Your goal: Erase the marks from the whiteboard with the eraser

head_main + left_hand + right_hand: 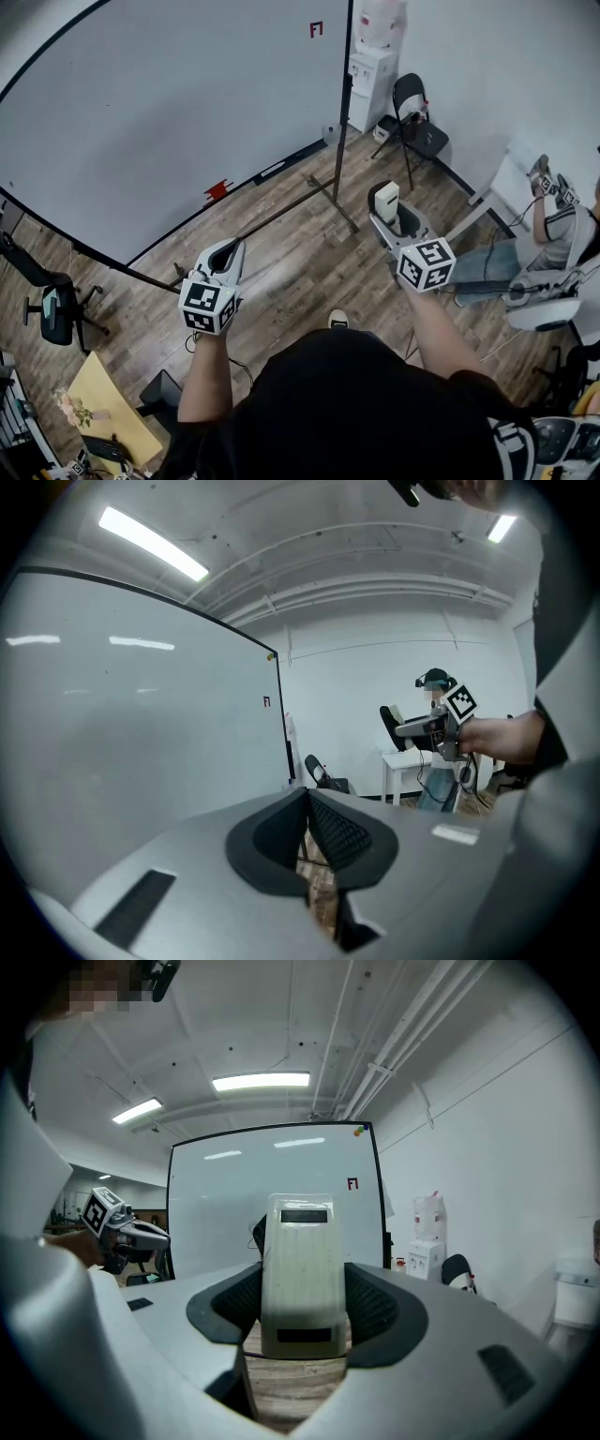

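The large whiteboard [159, 103] stands ahead on the left, tilted in the head view, with a small red mark [316, 29] near its top right corner. That mark [352, 1183] also shows in the right gripper view, and the board [141, 724] fills the left of the left gripper view. My right gripper [392, 214] is shut on a white eraser [300, 1274], which stands up between its dark pads, away from the board. My left gripper [228, 255] hangs in front of the board's lower edge, shut with nothing in it [307, 808].
A red object [217, 190] lies on the board's tray. The stand's floor bar [328, 195] crosses the wooden floor. A water dispenser [373, 61] and a folding chair [413, 117] stand behind. A seated person [553, 248] is at right, an office chair [52, 302] and yellow table [103, 403] at left.
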{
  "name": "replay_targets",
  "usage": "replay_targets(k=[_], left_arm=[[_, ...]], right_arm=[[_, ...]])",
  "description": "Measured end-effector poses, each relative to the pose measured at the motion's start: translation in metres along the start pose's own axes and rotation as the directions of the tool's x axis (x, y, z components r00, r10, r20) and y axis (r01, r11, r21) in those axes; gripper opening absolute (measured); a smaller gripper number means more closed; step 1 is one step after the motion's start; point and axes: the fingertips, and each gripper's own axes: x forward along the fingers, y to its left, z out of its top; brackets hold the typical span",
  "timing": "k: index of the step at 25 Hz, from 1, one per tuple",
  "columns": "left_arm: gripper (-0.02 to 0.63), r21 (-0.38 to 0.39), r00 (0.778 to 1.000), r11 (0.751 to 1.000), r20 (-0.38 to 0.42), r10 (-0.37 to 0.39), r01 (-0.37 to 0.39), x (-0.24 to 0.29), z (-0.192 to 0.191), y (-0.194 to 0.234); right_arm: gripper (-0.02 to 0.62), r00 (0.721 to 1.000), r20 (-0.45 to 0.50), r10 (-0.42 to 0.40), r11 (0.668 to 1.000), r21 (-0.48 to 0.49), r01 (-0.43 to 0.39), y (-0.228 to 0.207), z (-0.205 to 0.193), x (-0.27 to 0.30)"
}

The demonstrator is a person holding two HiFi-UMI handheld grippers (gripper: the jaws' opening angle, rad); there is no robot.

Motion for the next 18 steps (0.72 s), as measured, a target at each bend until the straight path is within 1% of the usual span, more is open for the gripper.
replay_targets(k=[11,18], left_arm=[[0.014,0.001,1.0,1.0,-0.019,0.006,-0.006,0.036,0.001,0.002],[0.014,-0.013,0.999,1.0,-0.034,0.021,-0.021,0.061,-0.001,0.008]], right_arm=[[0.25,1.0,-0.009,0.018,1.0,0.001,-0.018,-0.028,-0.004,0.024],[0.25,0.999,-0.017,0.037,0.999,0.008,-0.037,-0.049,-0.009,0.046]])
